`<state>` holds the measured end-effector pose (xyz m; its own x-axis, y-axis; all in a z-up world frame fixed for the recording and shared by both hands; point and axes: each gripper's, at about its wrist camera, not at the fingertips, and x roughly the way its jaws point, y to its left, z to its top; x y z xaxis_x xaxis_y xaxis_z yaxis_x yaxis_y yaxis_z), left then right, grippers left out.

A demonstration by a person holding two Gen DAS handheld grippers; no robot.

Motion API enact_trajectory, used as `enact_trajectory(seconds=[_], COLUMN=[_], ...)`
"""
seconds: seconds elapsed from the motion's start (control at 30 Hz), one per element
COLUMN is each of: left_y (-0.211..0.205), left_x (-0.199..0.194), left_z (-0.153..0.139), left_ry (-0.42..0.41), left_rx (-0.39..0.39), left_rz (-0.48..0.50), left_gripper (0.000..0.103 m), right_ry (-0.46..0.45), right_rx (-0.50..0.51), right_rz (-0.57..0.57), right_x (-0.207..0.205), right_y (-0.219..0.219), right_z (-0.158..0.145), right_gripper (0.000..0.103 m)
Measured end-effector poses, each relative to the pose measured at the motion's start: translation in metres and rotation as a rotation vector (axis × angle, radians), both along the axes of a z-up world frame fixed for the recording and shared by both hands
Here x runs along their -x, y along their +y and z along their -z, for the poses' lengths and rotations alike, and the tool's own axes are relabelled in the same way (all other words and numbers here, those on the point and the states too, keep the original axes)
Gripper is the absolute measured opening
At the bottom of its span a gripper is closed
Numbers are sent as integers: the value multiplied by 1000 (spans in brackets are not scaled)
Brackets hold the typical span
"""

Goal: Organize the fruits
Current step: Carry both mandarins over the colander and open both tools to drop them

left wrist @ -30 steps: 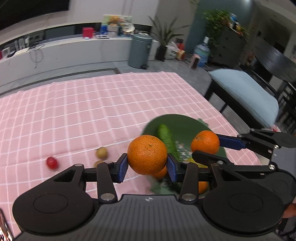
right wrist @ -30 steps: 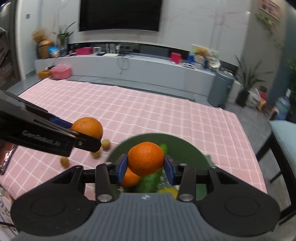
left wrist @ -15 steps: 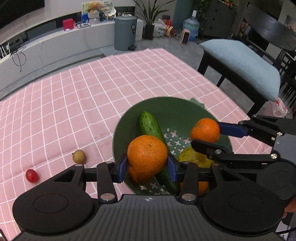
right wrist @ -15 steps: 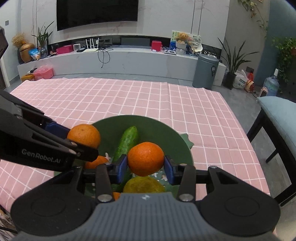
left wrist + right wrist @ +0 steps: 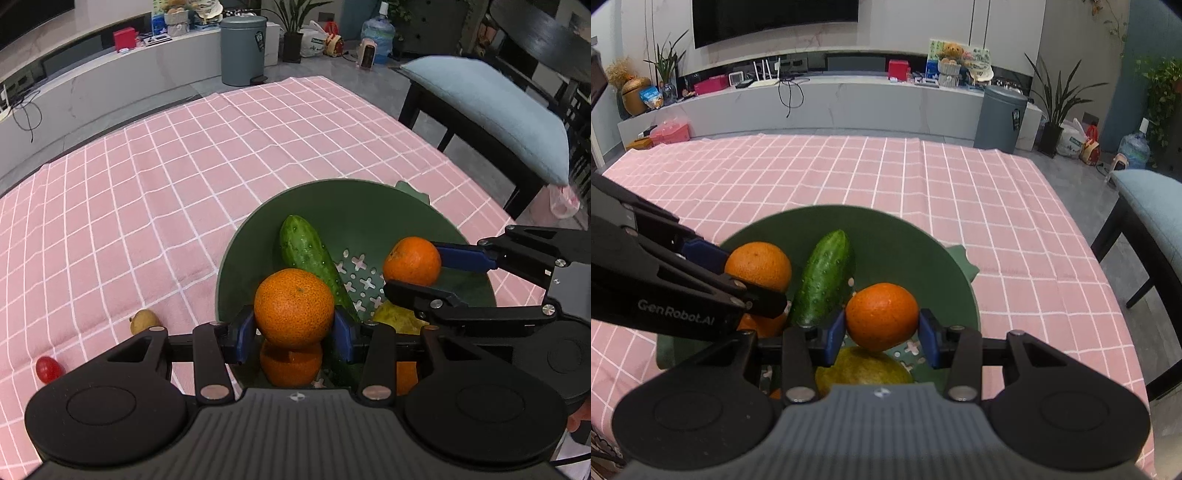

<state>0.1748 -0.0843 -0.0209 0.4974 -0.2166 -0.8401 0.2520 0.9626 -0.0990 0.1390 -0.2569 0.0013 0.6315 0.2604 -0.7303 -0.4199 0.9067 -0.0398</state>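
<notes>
Two loaded tongs over the pink-checked tabletop (image 5: 184, 177)! Green colander (image 5: 369, 206) below them, cucumber (image 5: 306, 251) inside. Left tongs (image 5: 294, 334) clamp one orange (image 5: 294, 308), right tongs (image 5: 882, 334) clamp another orange (image 5: 882, 315). Drop-off step, I'd say: lower, release. Small fruit (image 5: 142, 320) and cherry tomato (image 5: 48, 369) wait outside.

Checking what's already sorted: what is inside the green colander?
Inside the green colander: a cucumber, a yellow fruit and an orange on the bottom. Both grippers' held oranges hang above it and cover part of the bottom.
</notes>
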Motion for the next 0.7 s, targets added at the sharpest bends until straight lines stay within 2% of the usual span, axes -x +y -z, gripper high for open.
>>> enact_trajectory(seconds=[0.2, 0.37, 0.57, 0.63, 0.7], left_y=[-2, -10, -9, -7, -7], left_x=[-8, -10, -5, -1, 5], left_z=[6, 7, 4, 0, -6], left_ry=[18, 14, 25, 18, -5], left_rx=[-6, -63, -63, -64, -67], left_rz=[5, 24, 23, 21, 16], left_gripper=[50, 51, 54, 55, 57], right_ry=[-7, -9, -18, -26, -38], right_rx=[7, 0, -1, -3, -1], right_rz=[13, 12, 9, 6, 10], right_x=[-1, -1, 3, 6, 9], right_y=[-2, -2, -3, -3, -5], right_z=[2, 2, -2, -5, -9], right_gripper=[40, 41, 42, 45, 52])
